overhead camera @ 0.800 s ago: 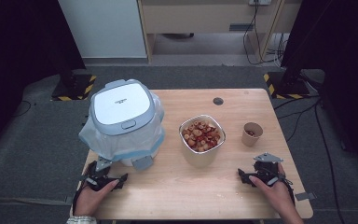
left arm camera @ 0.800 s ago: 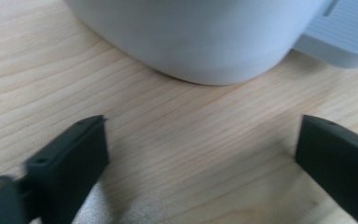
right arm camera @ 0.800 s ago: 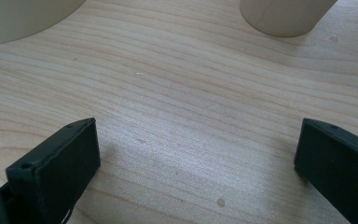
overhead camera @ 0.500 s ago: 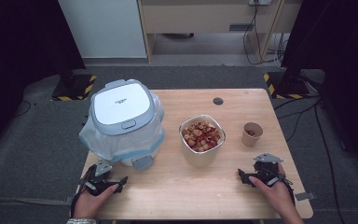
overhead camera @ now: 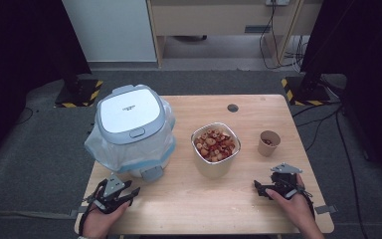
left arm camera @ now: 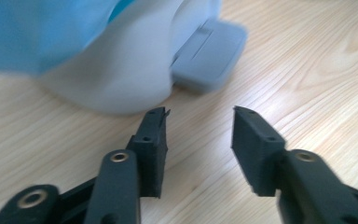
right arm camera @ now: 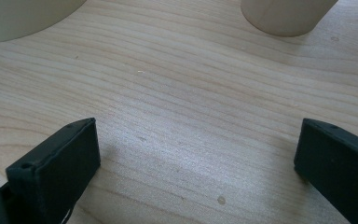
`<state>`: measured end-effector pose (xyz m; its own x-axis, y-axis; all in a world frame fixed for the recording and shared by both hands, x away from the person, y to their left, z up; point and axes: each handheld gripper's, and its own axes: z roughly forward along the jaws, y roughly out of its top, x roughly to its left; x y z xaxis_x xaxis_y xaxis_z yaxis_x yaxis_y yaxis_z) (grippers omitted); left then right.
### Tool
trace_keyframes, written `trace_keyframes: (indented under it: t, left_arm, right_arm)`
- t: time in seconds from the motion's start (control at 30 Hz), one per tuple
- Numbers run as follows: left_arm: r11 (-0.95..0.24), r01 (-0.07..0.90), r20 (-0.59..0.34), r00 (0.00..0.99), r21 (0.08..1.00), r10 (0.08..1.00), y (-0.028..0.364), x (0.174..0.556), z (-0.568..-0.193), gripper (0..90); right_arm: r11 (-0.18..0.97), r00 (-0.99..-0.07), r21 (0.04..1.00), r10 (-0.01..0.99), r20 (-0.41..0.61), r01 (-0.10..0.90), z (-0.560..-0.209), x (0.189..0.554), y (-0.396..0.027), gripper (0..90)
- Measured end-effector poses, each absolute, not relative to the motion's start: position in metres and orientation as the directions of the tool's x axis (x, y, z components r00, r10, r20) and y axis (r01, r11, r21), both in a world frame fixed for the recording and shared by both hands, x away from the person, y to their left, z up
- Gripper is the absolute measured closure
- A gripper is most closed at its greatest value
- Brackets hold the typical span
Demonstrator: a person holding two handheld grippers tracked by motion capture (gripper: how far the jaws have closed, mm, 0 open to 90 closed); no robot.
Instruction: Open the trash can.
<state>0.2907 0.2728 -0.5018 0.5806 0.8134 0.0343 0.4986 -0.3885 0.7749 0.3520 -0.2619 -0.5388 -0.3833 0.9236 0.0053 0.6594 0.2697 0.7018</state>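
So the setup was a light wooden table [overhead camera: 204, 209] with a white rice cooker [overhead camera: 129, 127] sitting at its left side, lid down, wrapped in a clear bluish plastic bag [overhead camera: 99, 149]. A grey tab [overhead camera: 151, 173] stuck out from the cooker's base toward the person.

The left gripper [overhead camera: 129, 191] was low over the near left corner of the table, just in front of the cooker, pointing at it. In the left gripper view its jaws were partway apart with nothing but bare wood between them, and the fingertips [left arm camera: 161, 114] sat just short of the cooker's white body [left arm camera: 121, 79], close but not touching as far as I could tell. The grey tab [left arm camera: 209, 58] was a bit beyond the gap, off to the right in that view.

The right gripper [overhead camera: 261, 188] was at the near right side, well apart from the cooker. Its jaws were spread wide, empty, just hovering over the wood grain in the right gripper view.

Mid-table there was a cream bowl [overhead camera: 216, 159] full of reddish and pale round pieces [overhead camera: 215, 144], and to the right of it a small paper cup [overhead camera: 268, 143] with something dark inside, too small to make out. Both showed up at the top edge of the right gripper view, bowl [right arm camera: 23, 18] on the left and cup [right arm camera: 284, 16] on the right, both clear of the jaws.
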Motion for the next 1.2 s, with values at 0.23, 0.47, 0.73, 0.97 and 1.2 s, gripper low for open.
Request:
trace_keyframes:
  t: [0.23,0.47,0.73,0.97,1.2]
  left_arm:
    - [-0.369,0.473,0.014,0.6,0.8,0.8,0.258,0.295,-0.496,76.7]
    - [-0.386,0.464,0.035,0.603,0.797,0.797,0.241,0.313,-0.497,85.4]
    - [-0.408,0.472,0.063,0.591,0.781,0.804,0.227,0.331,-0.503,88.5]
    - [-0.425,0.473,0.086,0.585,0.772,0.807,0.222,0.335,-0.508,88.5]
    - [-0.449,0.467,0.112,0.588,0.762,0.801,0.22,0.335,-0.51,89.2]
  right_arm:
    - [0.271,-0.384,0.702,0.923,0.005,0.659,-0.539,0.352,-0.262,0.6]
    - [0.27,-0.384,0.702,0.923,0.005,0.659,-0.539,0.352,-0.262,0.6]
    - [0.272,-0.386,0.702,0.922,0.005,0.659,-0.539,0.352,-0.262,0.6]
    - [0.274,-0.389,0.702,0.921,0.005,0.658,-0.539,0.352,-0.262,0.6]
    - [0.271,-0.387,0.702,0.922,0.008,0.659,-0.539,0.352,-0.262,0.6]
